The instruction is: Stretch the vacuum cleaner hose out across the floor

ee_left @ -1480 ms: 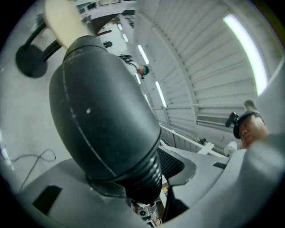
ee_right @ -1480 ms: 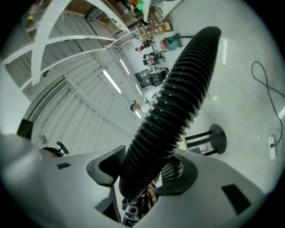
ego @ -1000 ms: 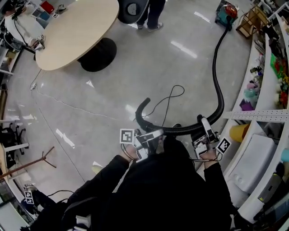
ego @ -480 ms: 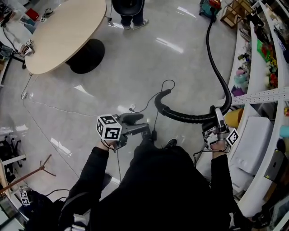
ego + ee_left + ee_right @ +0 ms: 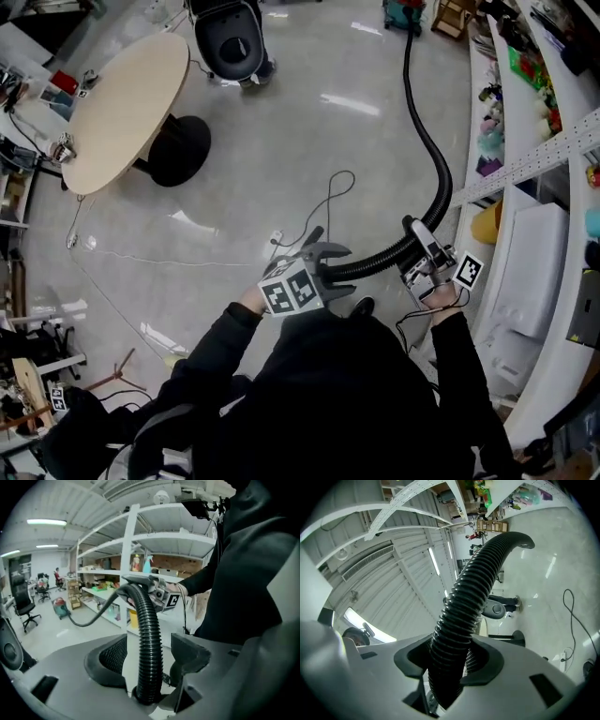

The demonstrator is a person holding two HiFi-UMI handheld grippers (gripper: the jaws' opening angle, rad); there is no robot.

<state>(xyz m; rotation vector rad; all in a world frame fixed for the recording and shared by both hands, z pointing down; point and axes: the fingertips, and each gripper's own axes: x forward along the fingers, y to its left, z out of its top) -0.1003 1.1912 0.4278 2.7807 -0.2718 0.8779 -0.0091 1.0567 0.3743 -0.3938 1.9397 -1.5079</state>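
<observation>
loosely on the left, firmly on the right: the hose between two claws

the black ribbed vacuum cleaner hose point(image 5: 433, 169) starts at the vacuum cleaner point(image 5: 405, 11) at the far end of the glossy grey floor point(image 5: 281, 141). it runs down alongside the white shelves point(image 5: 539, 253) and bends left in front of the person, lifted off the floor there. the right claw point(image 5: 450, 663) holds it at that bend, with both pads pressed against the ribs. from there the hose crosses in front of the person's body to the left claw point(image 5: 150, 660). that claw's jaws stand wide and have just been opening. the hose stands between them, close by one pad with a clear gap to the other, so it is not squeezed. a thin cable point(image 5: 330, 202) loops on the floor just beyond the claws. a round table point(image 5: 122, 103) stands well apart at the far left.
</observation>
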